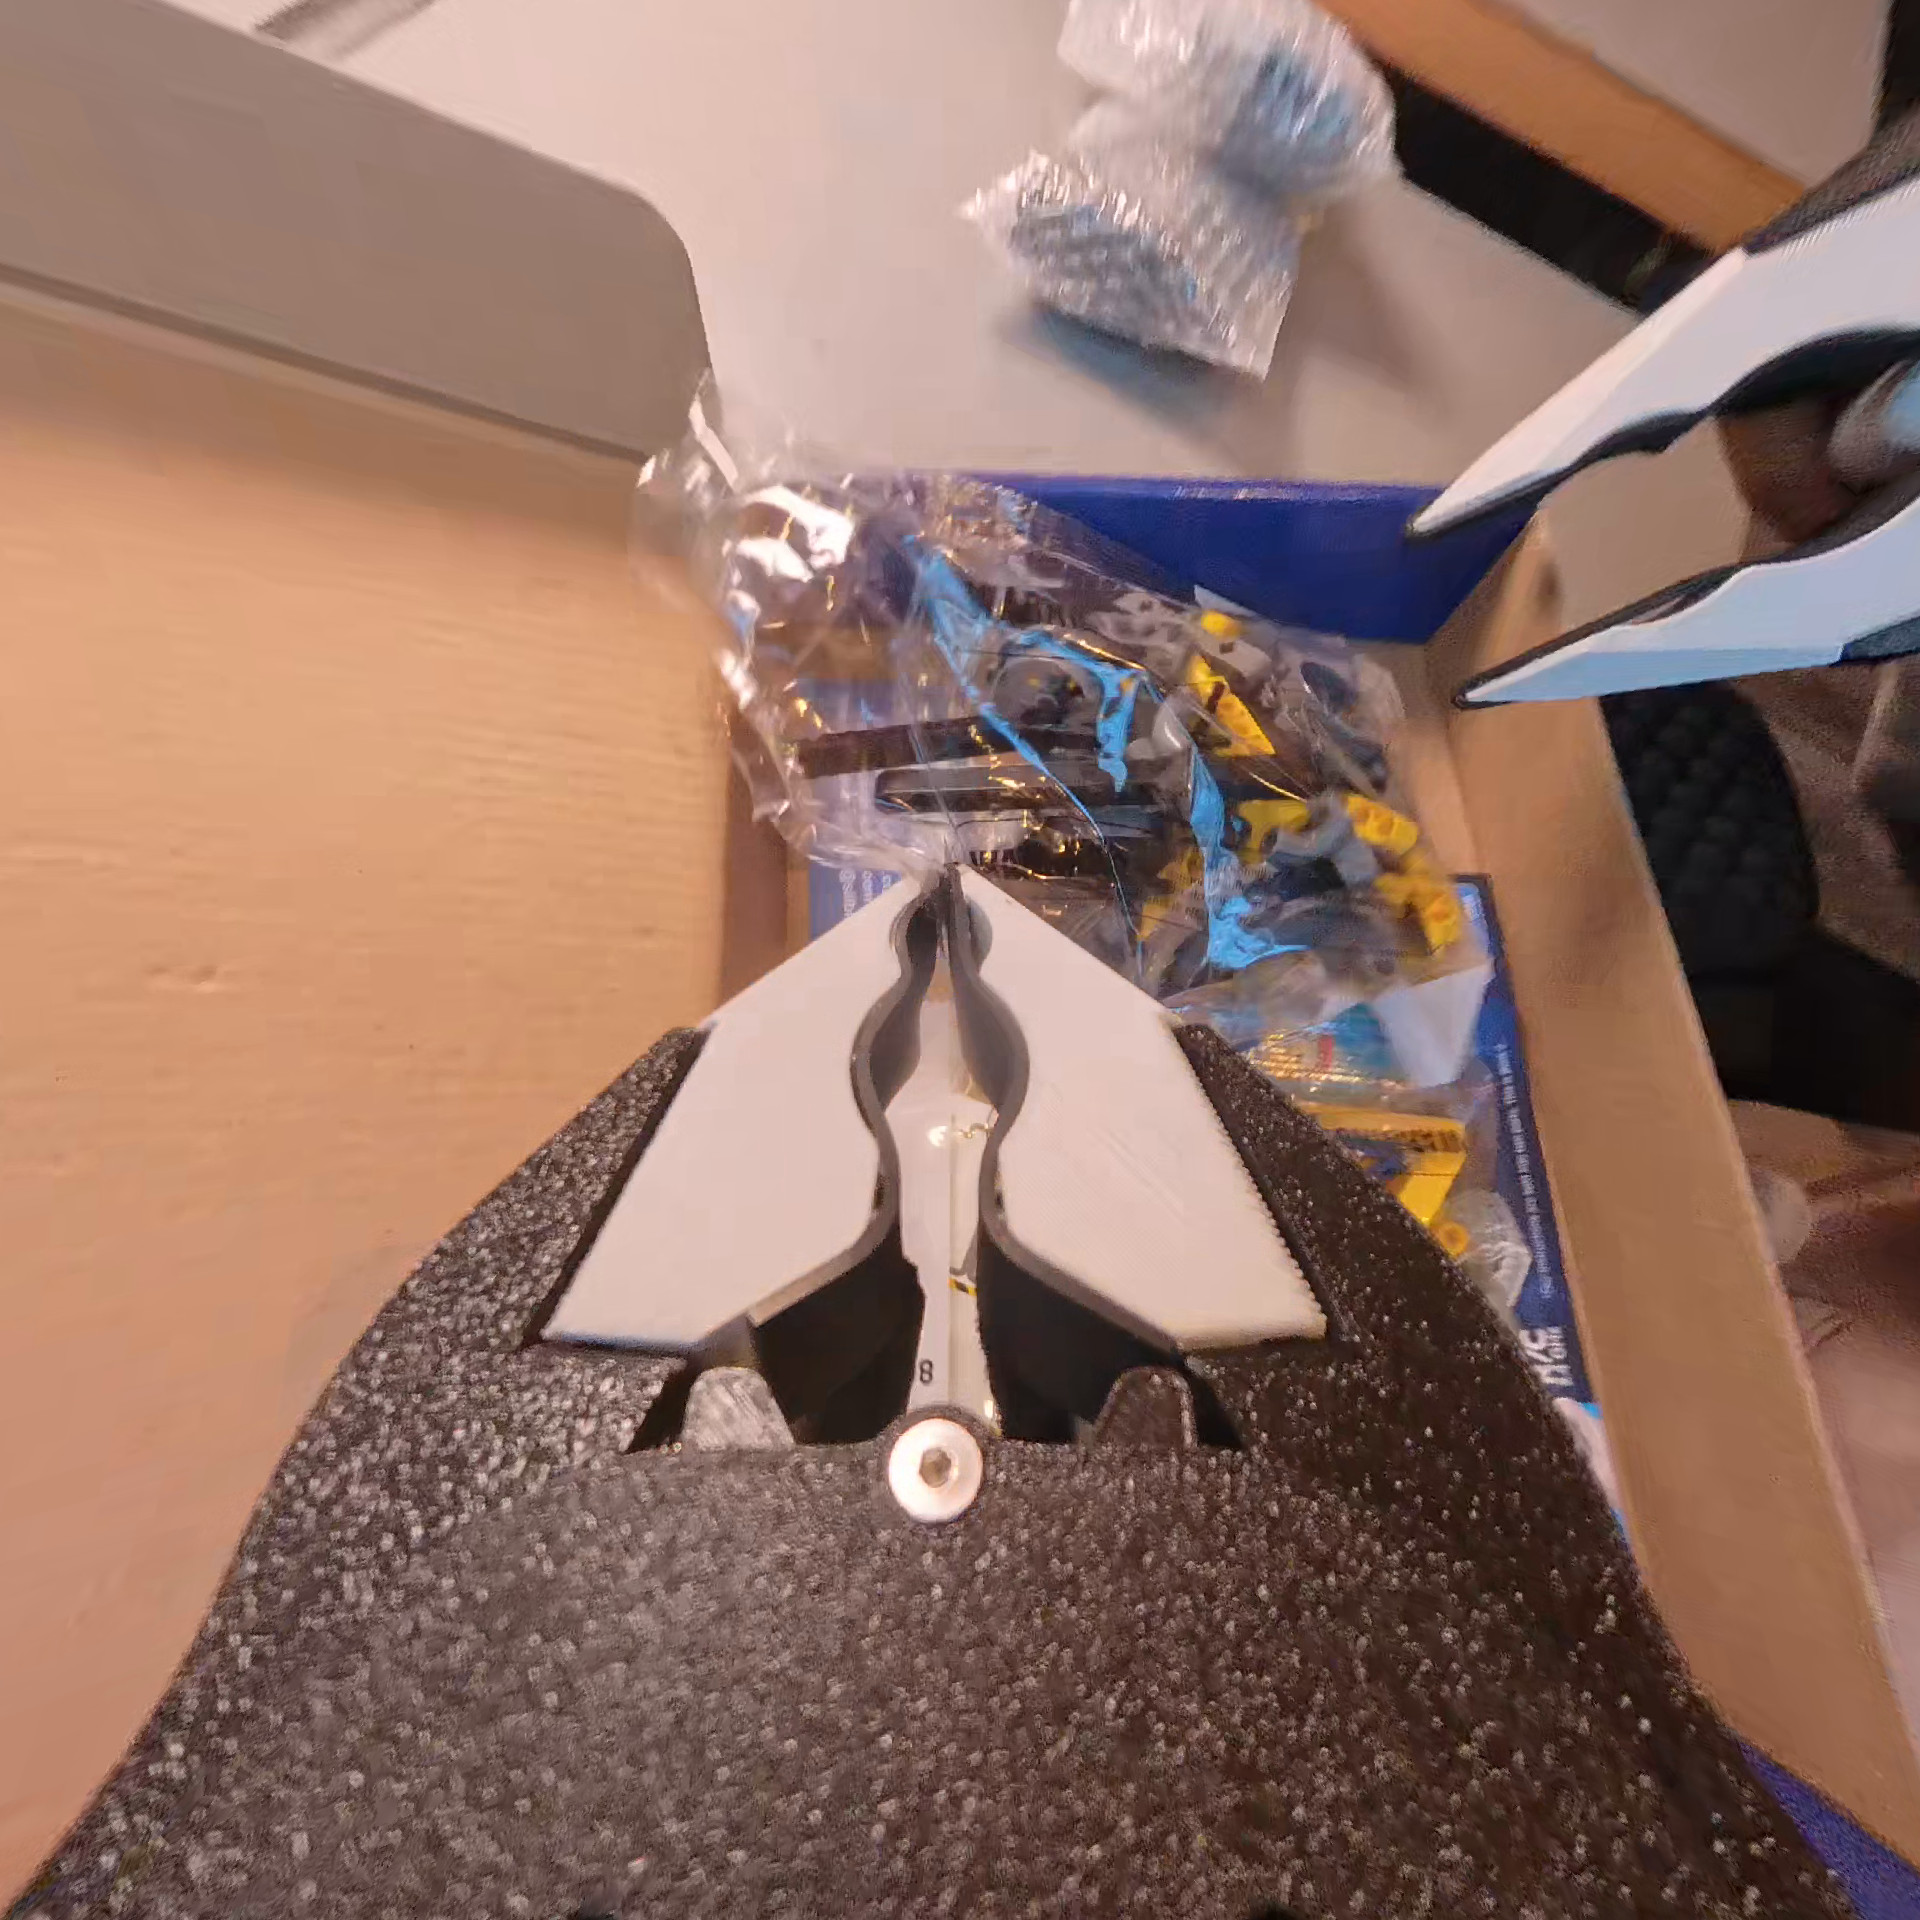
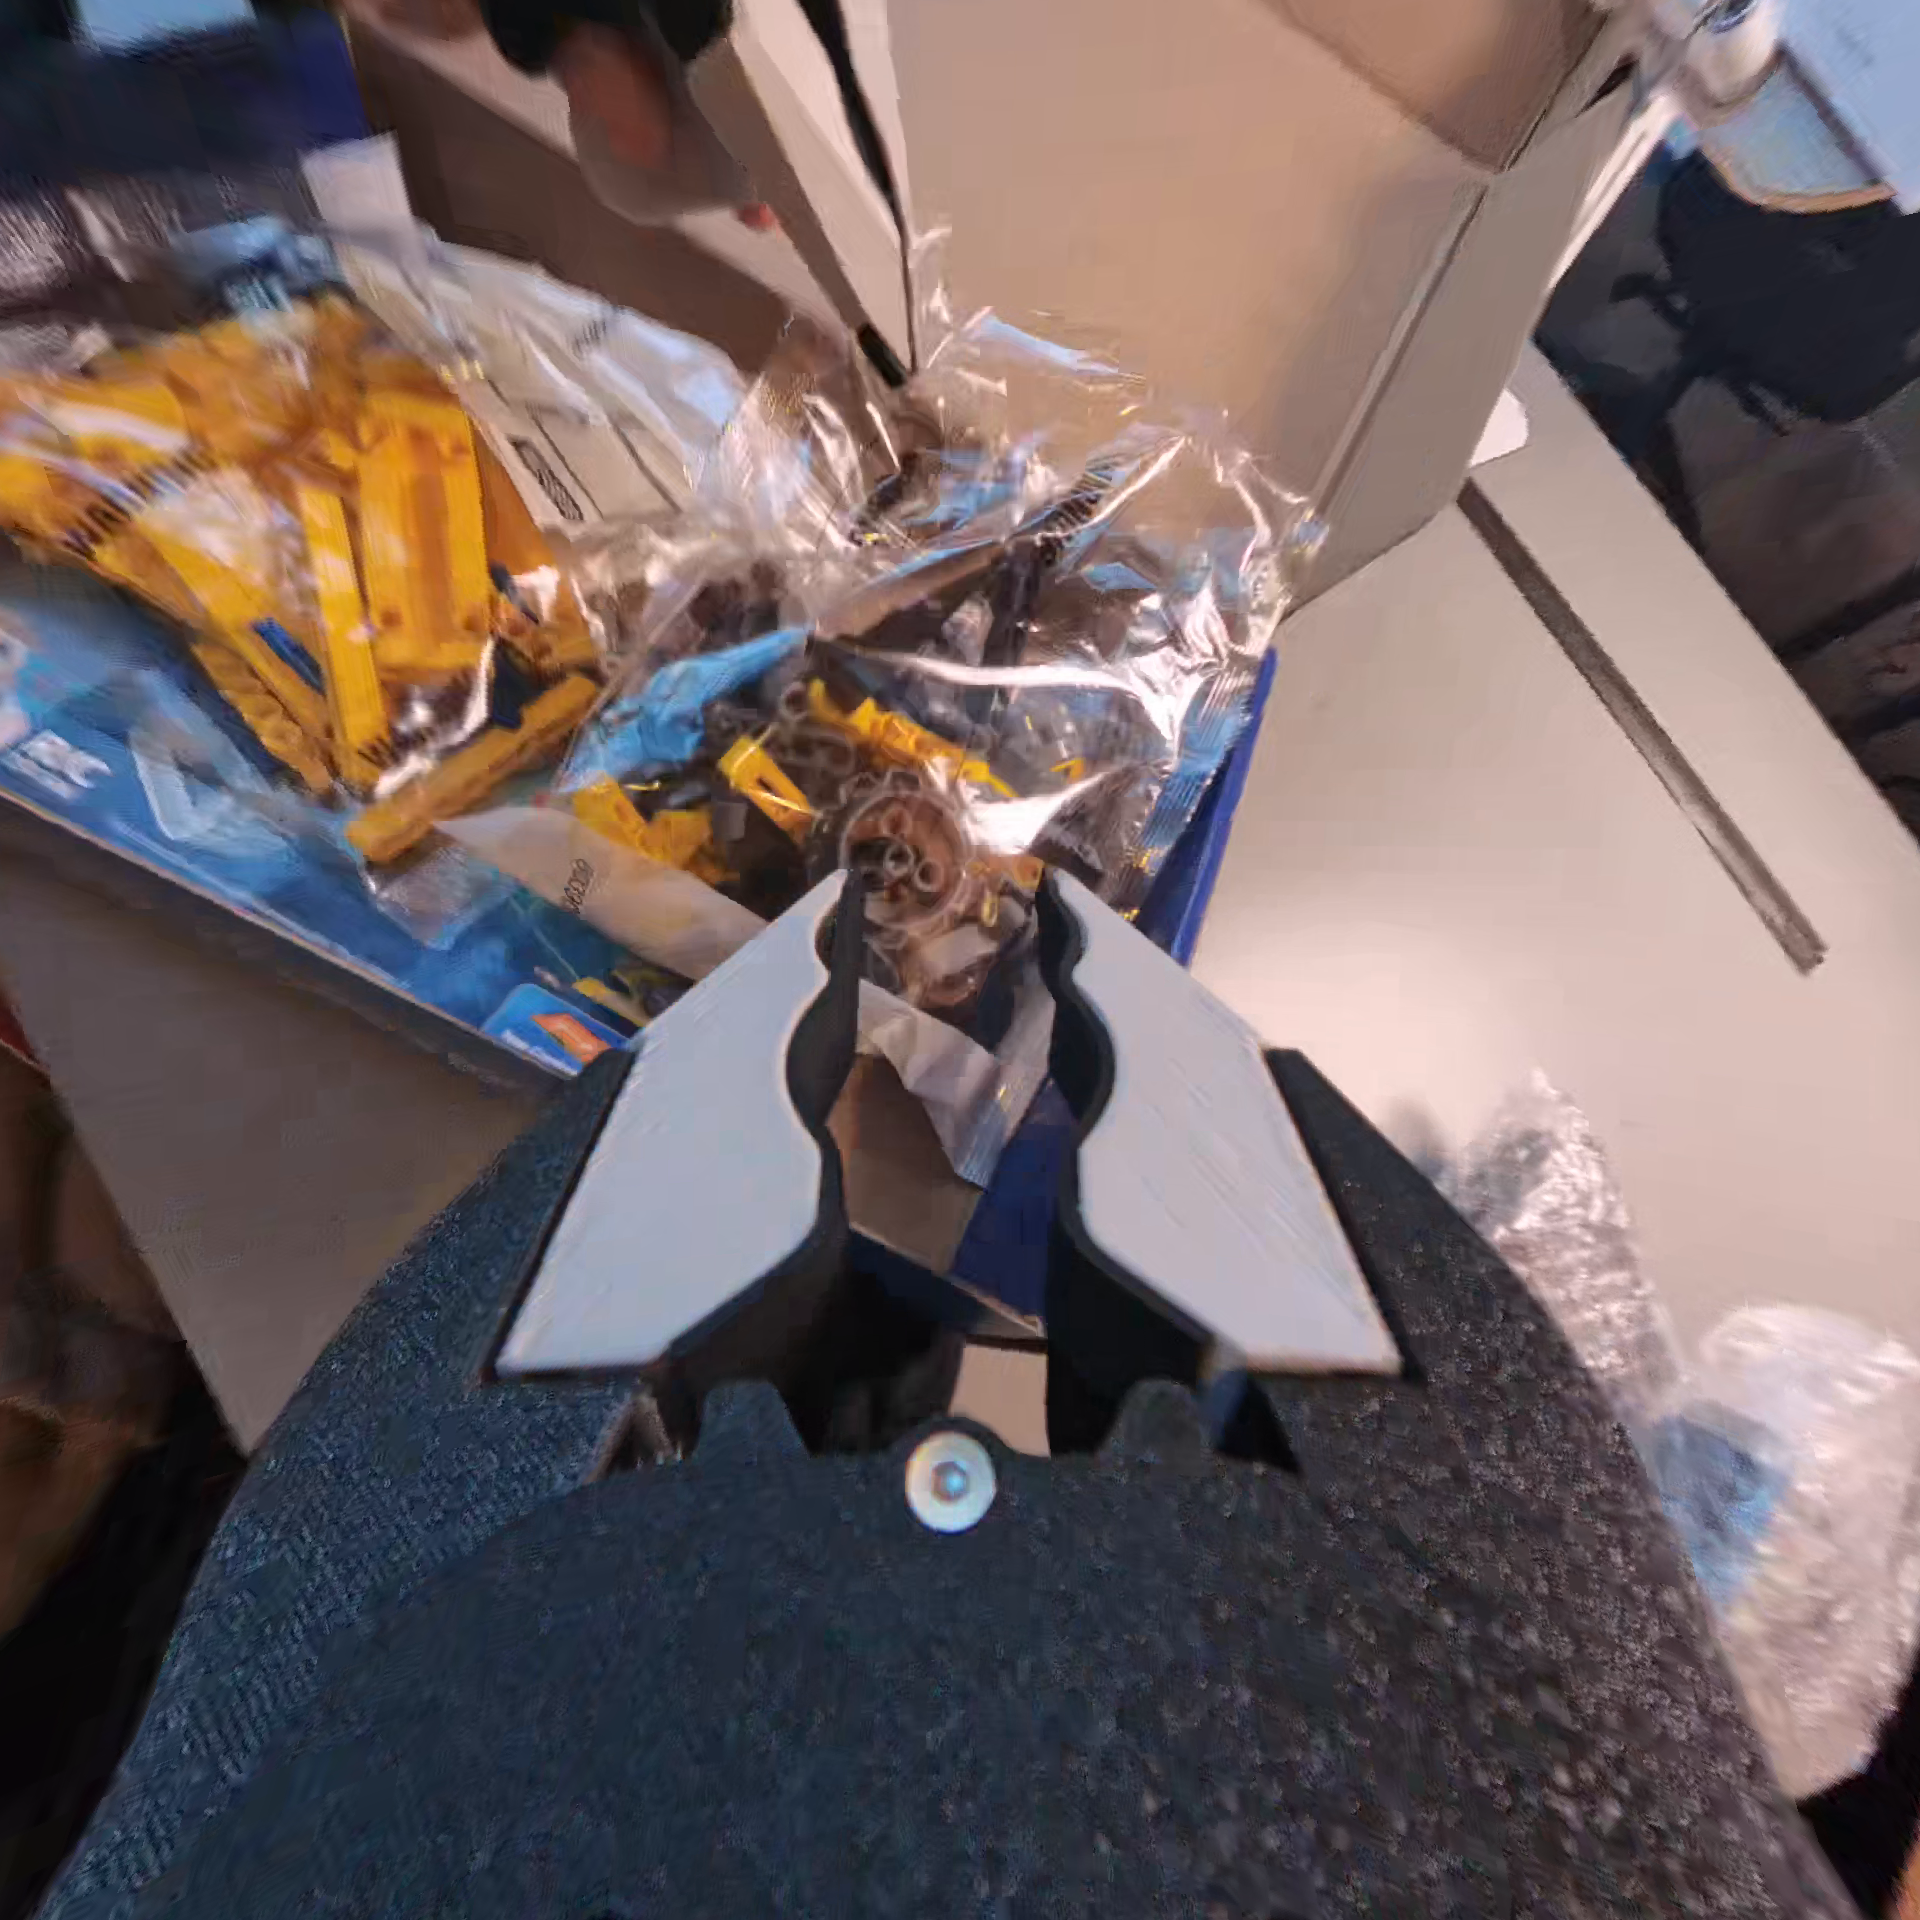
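Nearest us, the left claw (image 1: 951,883) pinched the clear parts bag (image 1: 1039,707) by its edge, so it hung over the open cardboard box (image 1: 1621,1039). At two o'clock the right claw (image 1: 1439,613) hovered spread. Only the right wrist view showed the yellow-parts bag (image 2: 343,582) at ten o'clock.

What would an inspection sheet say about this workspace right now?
Surface: pale table.
Job's things: open cardboard box holding a clear bag of dark and yellow bricks and a bag of yellow beams.
Clutter: two clear bags of grey parts on the table beyond the box.
Grippers: left gripper shut on the brick bag's edge; right gripper open just above that bag.
Cables: nothing seen.
Surroundings: dark floor, blurred.
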A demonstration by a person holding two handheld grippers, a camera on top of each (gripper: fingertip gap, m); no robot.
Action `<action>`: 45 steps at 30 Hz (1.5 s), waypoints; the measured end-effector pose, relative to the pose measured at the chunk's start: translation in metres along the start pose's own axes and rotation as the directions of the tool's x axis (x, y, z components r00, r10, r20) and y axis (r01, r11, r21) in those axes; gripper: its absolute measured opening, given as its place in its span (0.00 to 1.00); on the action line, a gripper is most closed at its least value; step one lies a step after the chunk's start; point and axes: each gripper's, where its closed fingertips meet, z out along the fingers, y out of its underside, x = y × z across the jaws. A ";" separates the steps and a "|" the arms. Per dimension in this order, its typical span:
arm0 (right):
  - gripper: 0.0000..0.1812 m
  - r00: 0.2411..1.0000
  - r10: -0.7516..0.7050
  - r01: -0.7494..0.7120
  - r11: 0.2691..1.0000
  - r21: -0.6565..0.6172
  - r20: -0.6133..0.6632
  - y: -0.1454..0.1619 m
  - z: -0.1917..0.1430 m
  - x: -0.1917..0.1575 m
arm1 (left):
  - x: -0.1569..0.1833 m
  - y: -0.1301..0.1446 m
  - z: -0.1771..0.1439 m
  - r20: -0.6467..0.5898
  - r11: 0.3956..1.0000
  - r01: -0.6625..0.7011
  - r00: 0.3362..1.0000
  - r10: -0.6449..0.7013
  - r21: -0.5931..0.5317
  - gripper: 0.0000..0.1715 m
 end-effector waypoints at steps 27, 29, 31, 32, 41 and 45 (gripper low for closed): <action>0.34 0.961 0.063 0.045 0.926 -0.375 0.268 0.004 0.095 0.018 | -0.008 0.029 0.047 0.054 0.907 -0.298 0.943 0.327 -0.299 0.00; 0.34 0.969 0.022 0.080 0.915 -0.394 0.247 0.006 0.096 0.018 | -0.010 0.041 0.057 0.041 0.874 -0.326 0.931 0.364 -0.362 0.00; 0.33 0.970 0.014 0.090 0.907 -0.410 0.244 0.008 0.096 0.017 | -0.008 0.051 0.063 0.010 0.846 -0.336 0.928 0.373 -0.413 0.00; 0.32 0.968 0.016 0.091 0.906 -0.413 0.249 0.008 0.096 0.016 | -0.006 0.055 0.065 -0.008 0.837 -0.333 0.931 0.366 -0.434 0.00; 0.32 0.895 0.107 -0.007 0.974 -0.227 0.433 -0.016 0.041 0.000 | -0.009 0.042 0.042 -0.051 0.902 -0.260 0.965 0.259 -0.344 0.01; 0.17 0.876 0.084 0.082 0.944 -0.318 0.476 0.006 0.035 -0.022 | -0.001 -0.004 0.035 -0.064 0.957 -0.238 0.971 0.230 -0.166 0.03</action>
